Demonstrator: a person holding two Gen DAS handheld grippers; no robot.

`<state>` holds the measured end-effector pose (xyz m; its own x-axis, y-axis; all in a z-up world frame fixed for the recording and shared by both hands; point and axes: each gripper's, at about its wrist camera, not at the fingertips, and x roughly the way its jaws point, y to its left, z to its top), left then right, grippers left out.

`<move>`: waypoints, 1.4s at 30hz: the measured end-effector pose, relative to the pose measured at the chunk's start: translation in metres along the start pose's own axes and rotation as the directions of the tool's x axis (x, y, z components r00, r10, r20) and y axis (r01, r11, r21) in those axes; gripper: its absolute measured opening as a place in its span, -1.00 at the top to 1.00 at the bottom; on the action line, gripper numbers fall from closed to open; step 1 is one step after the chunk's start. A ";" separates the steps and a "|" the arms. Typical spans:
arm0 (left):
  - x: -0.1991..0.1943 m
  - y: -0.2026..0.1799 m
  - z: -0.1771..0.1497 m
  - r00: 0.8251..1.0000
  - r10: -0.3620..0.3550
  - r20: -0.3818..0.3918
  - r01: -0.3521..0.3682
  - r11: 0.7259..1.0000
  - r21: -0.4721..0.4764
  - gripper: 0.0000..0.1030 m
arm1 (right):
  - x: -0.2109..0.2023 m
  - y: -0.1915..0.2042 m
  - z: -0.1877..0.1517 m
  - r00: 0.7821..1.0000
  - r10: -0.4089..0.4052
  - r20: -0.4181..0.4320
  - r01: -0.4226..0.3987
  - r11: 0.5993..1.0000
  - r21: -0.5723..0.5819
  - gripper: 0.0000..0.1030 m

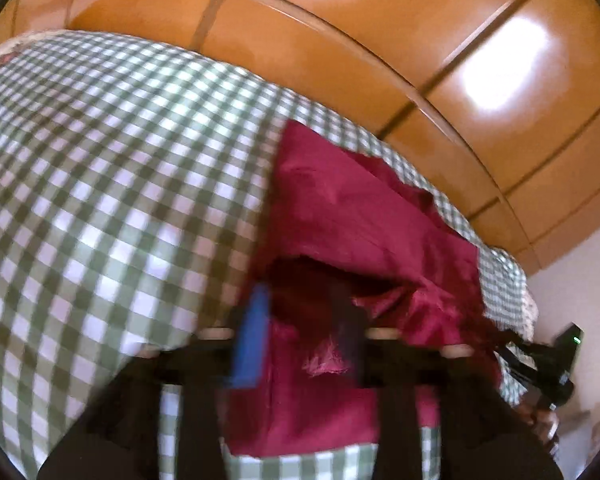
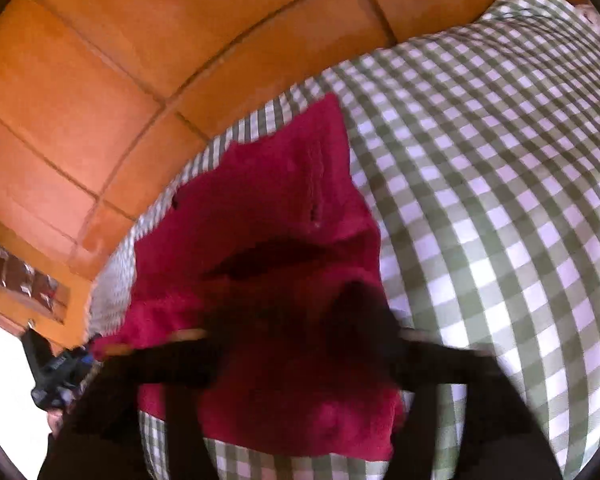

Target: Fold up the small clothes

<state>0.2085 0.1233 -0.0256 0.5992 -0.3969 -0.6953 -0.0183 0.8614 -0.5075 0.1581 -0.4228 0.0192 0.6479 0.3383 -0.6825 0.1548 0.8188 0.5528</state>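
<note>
both grippers point down at a slant over the bed. the left gripper (image 1: pixel 300 332) has its fingers apart; one finger carries a blue pad (image 1: pixel 254 336) at 7 o'clock of the picture centre, the other finger is dark and blurred beside it. red cloth (image 1: pixel 364 216) lies between and under the fingers, but no pad presses on it. the right gripper (image 2: pixel 296 340) also stands wide open, its dark fingers spread above the same cloth (image 2: pixel 276 184), not clamping it. the cloth is dark red, partly folded with a loose hollow fold in the middle, and it lies on the green and white checked sheet (image 1: pixel 100 184) near the edge at 12 o'clock, beside the orange tile floor (image 1: pixel 380 20). both pictures are blurred.
</note>
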 end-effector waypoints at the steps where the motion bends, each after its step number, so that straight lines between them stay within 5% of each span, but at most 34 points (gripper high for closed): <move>1: -0.007 0.008 -0.002 0.999 -0.012 0.031 0.012 1.000 -0.012 -0.40 | -0.006 -0.001 -0.001 1.000 0.005 0.009 -0.005 1.000 -0.005 -0.69; 7: -0.026 0.039 -0.036 0.999 -0.047 -0.010 0.047 0.999 0.018 -0.42 | -0.041 -0.022 -0.052 0.998 -0.069 0.003 0.069 0.994 -0.080 -0.76; 11: -0.025 0.035 -0.074 0.993 -0.094 -0.077 0.100 0.992 0.074 -0.42 | -0.021 -0.026 -0.076 0.993 -0.110 -0.039 0.106 0.989 -0.104 -0.16; 14: -0.016 0.021 -0.082 0.993 -0.087 -0.082 0.096 0.989 0.113 -0.37 | -0.008 -0.020 -0.075 0.991 -0.131 0.002 0.130 0.982 -0.136 -0.02; 16: -0.007 0.016 -0.079 0.995 -0.073 -0.069 0.081 0.990 0.119 -0.01 | 0.004 -0.015 -0.070 0.994 -0.112 -0.017 0.109 0.985 -0.132 0.29; 18: -0.001 0.015 -0.076 0.995 -0.062 -0.078 0.070 0.992 0.107 0.57 | 0.008 -0.007 -0.069 0.989 -0.142 -0.045 0.133 0.979 -0.156 0.49; 22: -0.014 0.018 -0.078 0.995 -0.076 -0.062 0.083 0.991 0.102 0.73 | -0.020 -0.005 -0.072 0.991 -0.132 -0.033 0.125 0.977 -0.171 0.85; 26: -0.035 0.015 -0.090 0.992 -0.101 -0.073 0.110 0.985 0.133 0.77 | -0.054 -0.013 -0.084 0.996 -0.082 -0.033 0.075 0.984 -0.162 0.87; 34: -0.082 0.015 -0.146 0.983 -0.105 -0.150 0.130 0.978 0.162 0.77 | -0.097 -0.023 -0.135 0.990 -0.108 -0.094 0.088 0.977 -0.193 0.87; 39: -0.103 0.015 -0.186 0.973 -0.025 -0.228 0.075 0.974 0.214 0.73 | -0.115 -0.034 -0.163 0.977 -0.124 -0.172 0.085 0.972 -0.218 0.86; 41: -0.105 0.015 -0.186 0.978 0.021 -0.207 0.030 0.971 0.236 0.50 | -0.117 -0.032 -0.159 0.978 -0.148 -0.145 0.111 0.966 -0.234 0.67; 42: -0.106 0.015 -0.182 0.981 0.026 -0.191 0.020 0.972 0.235 0.18 | -0.116 -0.030 -0.153 0.982 -0.147 -0.115 0.118 0.967 -0.224 0.51</move>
<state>-0.0009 0.1200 -0.0523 0.4344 -0.4280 -0.7925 0.1825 0.9035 -0.3879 -0.0363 -0.4159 0.0086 0.5278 0.2655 -0.8068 0.0592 0.9361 0.3468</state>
